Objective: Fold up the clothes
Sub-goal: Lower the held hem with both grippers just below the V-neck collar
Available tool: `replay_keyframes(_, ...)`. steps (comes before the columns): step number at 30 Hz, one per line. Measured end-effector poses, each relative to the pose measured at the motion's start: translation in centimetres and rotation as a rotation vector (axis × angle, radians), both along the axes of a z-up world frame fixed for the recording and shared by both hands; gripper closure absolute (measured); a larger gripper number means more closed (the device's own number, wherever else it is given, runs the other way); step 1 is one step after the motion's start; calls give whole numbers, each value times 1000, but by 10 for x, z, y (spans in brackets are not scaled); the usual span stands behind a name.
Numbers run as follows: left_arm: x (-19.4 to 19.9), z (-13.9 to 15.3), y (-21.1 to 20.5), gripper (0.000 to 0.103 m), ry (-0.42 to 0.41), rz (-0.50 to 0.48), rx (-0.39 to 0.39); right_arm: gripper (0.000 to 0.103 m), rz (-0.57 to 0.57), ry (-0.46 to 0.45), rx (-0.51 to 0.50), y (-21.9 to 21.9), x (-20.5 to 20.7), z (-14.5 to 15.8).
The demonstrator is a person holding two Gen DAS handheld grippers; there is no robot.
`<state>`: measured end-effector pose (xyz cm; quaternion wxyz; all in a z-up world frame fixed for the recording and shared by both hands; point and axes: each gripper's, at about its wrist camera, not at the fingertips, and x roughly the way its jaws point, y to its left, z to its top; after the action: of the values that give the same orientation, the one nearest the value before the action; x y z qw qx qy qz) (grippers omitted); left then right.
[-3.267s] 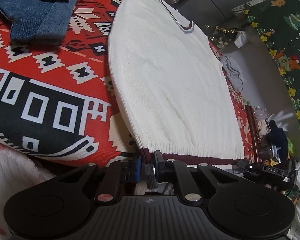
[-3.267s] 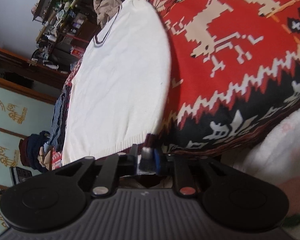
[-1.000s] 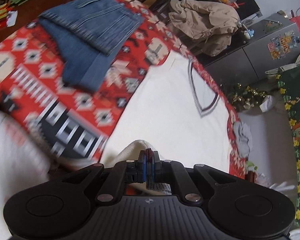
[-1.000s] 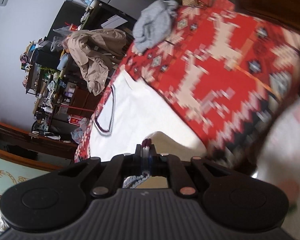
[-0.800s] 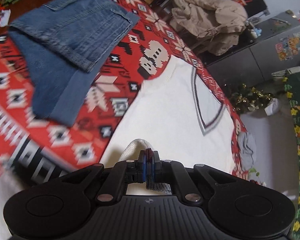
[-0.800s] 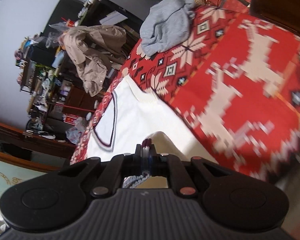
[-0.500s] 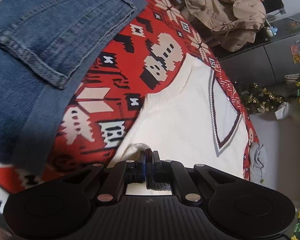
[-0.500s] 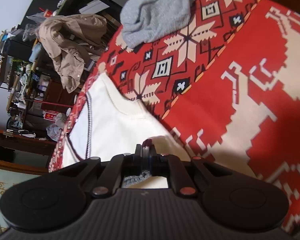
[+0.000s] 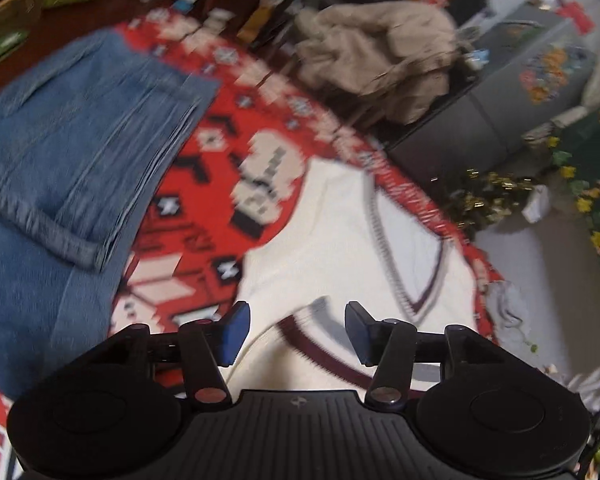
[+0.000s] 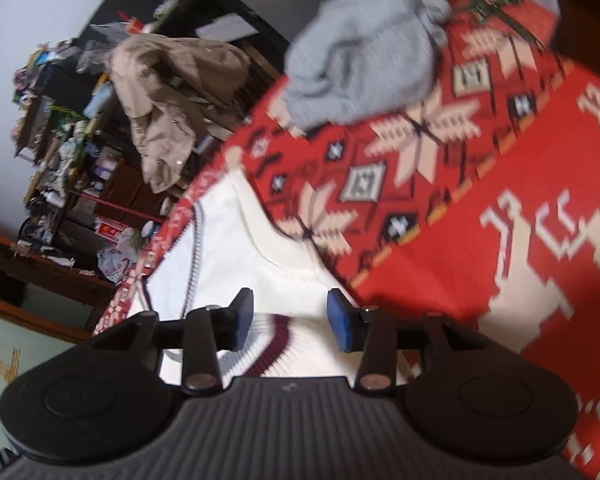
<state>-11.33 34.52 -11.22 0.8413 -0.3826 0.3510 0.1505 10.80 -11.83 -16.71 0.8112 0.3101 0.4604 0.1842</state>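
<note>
Left wrist view: the left gripper (image 9: 296,330) stands released, its jaws having just been opening; the maroon-striped hem (image 9: 312,346) of the white sweater vest (image 9: 340,248) lies between the blue pads (image 9: 236,330) without being pressed. The vest rests on the red patterned blanket (image 9: 204,184), hem folded up over its body toward the V-neck (image 9: 412,264). Folded jeans (image 9: 72,152) lie toward the blanket's left edge, apart from the vest.

Right wrist view: the right gripper (image 10: 290,320) is likewise released, jaws just opened, with the hem (image 10: 278,338) lying loose between them. A grey garment (image 10: 360,76) sits at the blanket's (image 10: 500,184) far edge; a tan jacket (image 10: 168,92) hangs beyond it.
</note>
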Motion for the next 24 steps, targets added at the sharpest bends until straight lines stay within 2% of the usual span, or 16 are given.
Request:
replay_keyframes(4,4,8,-15,54,-9,-105,169,58,131,-91,-135,13,-4,11)
replay_keyframes(7,9,2,-31,57,15,-202,294,59,233,-160,-250,25,-7,16)
replay_keyframes(9,11,-5,-38,67,27,-235,359,62,294,-208,-335,37,-11,15)
replay_keyframes(10,13,-8,-41,68,32,-251,385,65,324,-232,-377,43,-13,14)
replay_keyframes(12,16,-14,-44,68,43,-275,424,66,365,-259,-414,50,-13,12)
replay_keyframes(15,22,-21,-45,68,65,-297,450,66,419,-292,-448,58,-13,8)
replay_keyframes(19,32,-32,-40,68,84,-311,416,67,438,-303,-453,64,-9,3)
replay_keyframes(20,36,-35,-40,68,96,-307,413,71,440,-296,-451,65,-7,1)
replay_keyframes(21,38,-38,-39,76,104,-303,409,73,443,-289,-449,66,-6,-1)
replay_keyframes(22,39,-40,-38,90,101,-303,399,81,444,-280,-441,66,-4,-3)
replay_keyframes(24,39,-40,-38,97,89,-301,378,89,429,-260,-416,66,-2,-7)
